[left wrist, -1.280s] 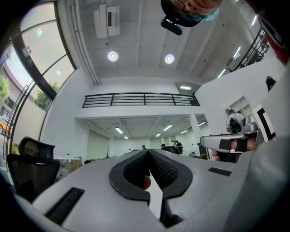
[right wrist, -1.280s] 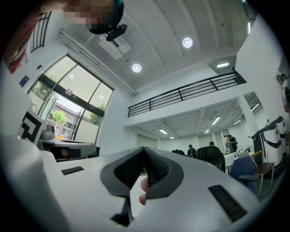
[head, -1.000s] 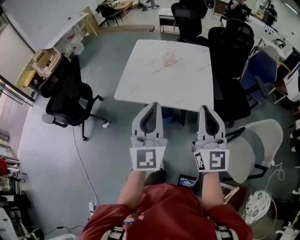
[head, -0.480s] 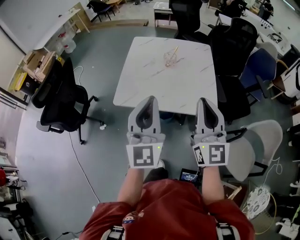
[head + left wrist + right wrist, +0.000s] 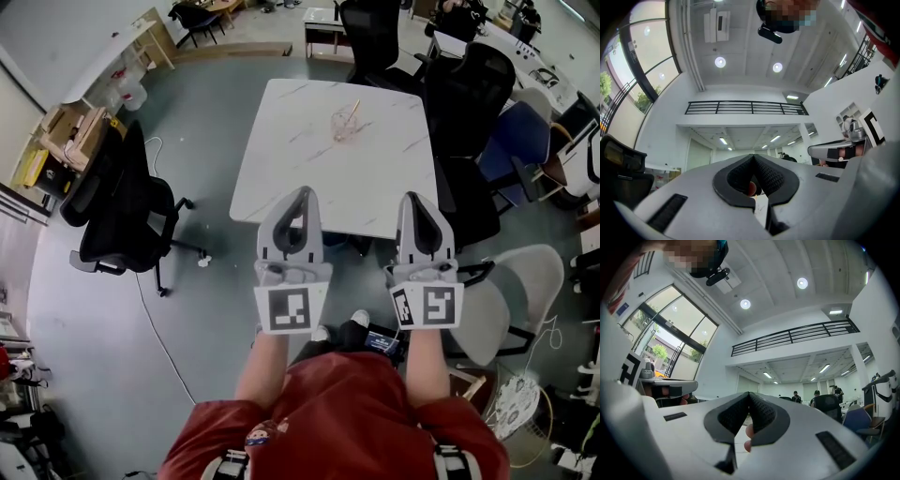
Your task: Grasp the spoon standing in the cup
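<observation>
A clear cup (image 5: 342,125) stands on the far half of the white marble table (image 5: 309,178), with a thin spoon (image 5: 353,110) leaning in it. I hold both grippers side by side at the table's near edge, well short of the cup. The left gripper (image 5: 301,193) has its jaws together with nothing in them, and its tips also meet in the left gripper view (image 5: 753,156). The right gripper (image 5: 417,198) is shut and empty too, as the right gripper view (image 5: 749,393) confirms. Both gripper views tilt upward at the ceiling and show neither cup nor spoon.
A black office chair (image 5: 117,206) stands left of the table, with more black chairs (image 5: 464,84) and a blue one (image 5: 523,136) to the right. A white chair (image 5: 511,295) is beside my right arm. A cable (image 5: 159,319) runs across the grey floor.
The person has stepped towards the table. Both grippers have gone forward with them, and their tips now overlap the table's near edge. Both stay shut.
</observation>
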`<state>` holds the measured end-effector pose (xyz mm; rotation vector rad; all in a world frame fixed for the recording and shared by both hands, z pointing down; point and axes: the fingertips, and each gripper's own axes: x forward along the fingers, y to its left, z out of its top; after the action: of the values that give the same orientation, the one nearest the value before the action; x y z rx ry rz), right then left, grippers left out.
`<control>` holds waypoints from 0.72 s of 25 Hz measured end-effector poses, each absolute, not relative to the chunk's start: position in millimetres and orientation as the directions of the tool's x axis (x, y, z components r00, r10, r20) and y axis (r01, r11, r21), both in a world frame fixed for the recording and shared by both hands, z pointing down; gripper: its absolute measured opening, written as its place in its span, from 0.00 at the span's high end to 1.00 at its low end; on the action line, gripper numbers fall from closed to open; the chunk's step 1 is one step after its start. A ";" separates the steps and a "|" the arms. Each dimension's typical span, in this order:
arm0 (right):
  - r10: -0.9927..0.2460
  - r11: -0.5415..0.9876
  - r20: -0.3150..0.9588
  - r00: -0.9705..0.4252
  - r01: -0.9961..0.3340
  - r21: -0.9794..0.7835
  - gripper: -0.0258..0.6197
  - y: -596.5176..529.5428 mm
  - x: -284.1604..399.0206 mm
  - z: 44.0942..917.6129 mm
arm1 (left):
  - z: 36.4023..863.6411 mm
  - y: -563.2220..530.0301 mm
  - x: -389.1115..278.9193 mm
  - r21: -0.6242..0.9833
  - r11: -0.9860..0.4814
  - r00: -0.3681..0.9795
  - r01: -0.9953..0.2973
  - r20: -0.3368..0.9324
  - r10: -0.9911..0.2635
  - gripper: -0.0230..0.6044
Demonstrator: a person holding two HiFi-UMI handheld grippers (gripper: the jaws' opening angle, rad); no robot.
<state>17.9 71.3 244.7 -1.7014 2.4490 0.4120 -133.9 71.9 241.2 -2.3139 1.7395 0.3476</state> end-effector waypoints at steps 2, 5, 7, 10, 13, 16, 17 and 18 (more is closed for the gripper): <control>-0.895 0.330 -0.264 -0.358 -0.933 0.146 0.94 66.9 15.9 245.6 | 242.6 69.1 -135.9 -0.042 -0.268 0.267 -0.962 -0.318 -0.910 0.95; -0.891 0.341 -0.269 -0.366 -0.930 0.138 0.94 59.6 12.8 248.6 | 244.4 63.3 -136.9 -0.075 -0.258 0.269 -0.963 -0.311 -0.912 0.95; -0.887 0.350 -0.273 -0.373 -0.928 0.130 0.94 53.0 10.2 249.9 | 244.7 56.8 -137.5 -0.082 -0.251 0.264 -0.965 -0.306 -0.915 0.95; -0.881 0.364 -0.275 -0.385 -0.923 0.125 0.94 38.2 6.5 251.7 | 243.7 43.4 -139.5 -0.071 -0.243 0.253 -0.967 -0.305 -0.918 0.95; -0.880 0.369 -0.275 -0.387 -0.922 0.119 0.94 19.4 8.9 252.1 | 241.6 25.9 -137.5 -0.089 -0.237 0.253 -0.967 -0.305 -0.918 0.95; -0.882 0.367 -0.275 -0.384 -0.923 0.113 0.94 -3.0 17.7 251.4 | 239.5 4.0 -130.5 -0.090 -0.236 0.252 -0.968 -0.305 -0.919 0.95; -0.882 0.365 -0.275 -0.382 -0.924 0.111 0.94 -10.9 21.0 251.3 | 239.3 -4.2 -127.7 -0.087 -0.236 0.252 -0.968 -0.303 -0.919 0.95; -0.883 0.363 -0.277 -0.379 -0.925 0.109 0.94 -19.2 24.6 251.0 | 239.2 -12.7 -124.4 -0.086 -0.238 0.252 -0.968 -0.301 -0.919 0.95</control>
<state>24.6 -19.2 251.0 -1.6413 2.4480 0.3682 -124.4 -12.7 239.2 -2.2721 1.7575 0.2740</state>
